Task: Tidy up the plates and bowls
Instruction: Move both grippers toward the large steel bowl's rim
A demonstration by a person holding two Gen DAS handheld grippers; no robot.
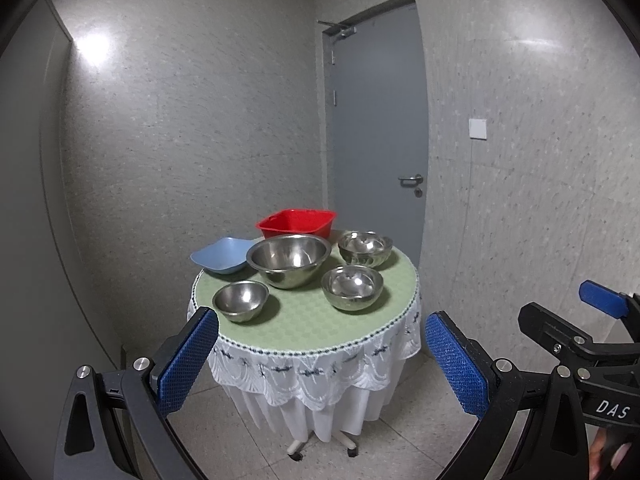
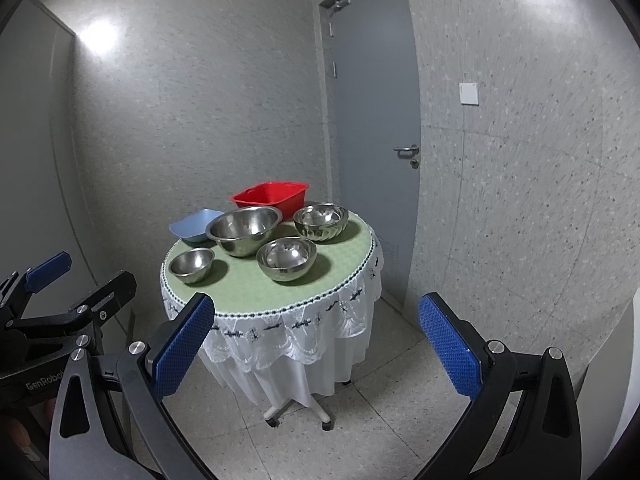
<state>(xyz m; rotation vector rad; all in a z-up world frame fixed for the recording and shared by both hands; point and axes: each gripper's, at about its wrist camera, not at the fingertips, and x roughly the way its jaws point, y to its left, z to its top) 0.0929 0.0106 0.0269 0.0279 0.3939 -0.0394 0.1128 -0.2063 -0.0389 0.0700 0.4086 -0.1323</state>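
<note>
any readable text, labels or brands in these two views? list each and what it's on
"DAS" – white letters on the black body of the right tool, seen at the right edge of the left wrist view.
"GenRobot" – on the black body of the left tool, at the left edge of the right wrist view; the last letter is partly cut off.
Nothing else readable; the bowls, table and door carry no visible text.

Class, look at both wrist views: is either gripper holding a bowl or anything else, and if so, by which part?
Nothing is held. The left gripper and right gripper are both open and empty, short of the table where the bowls sit untouched.
</note>
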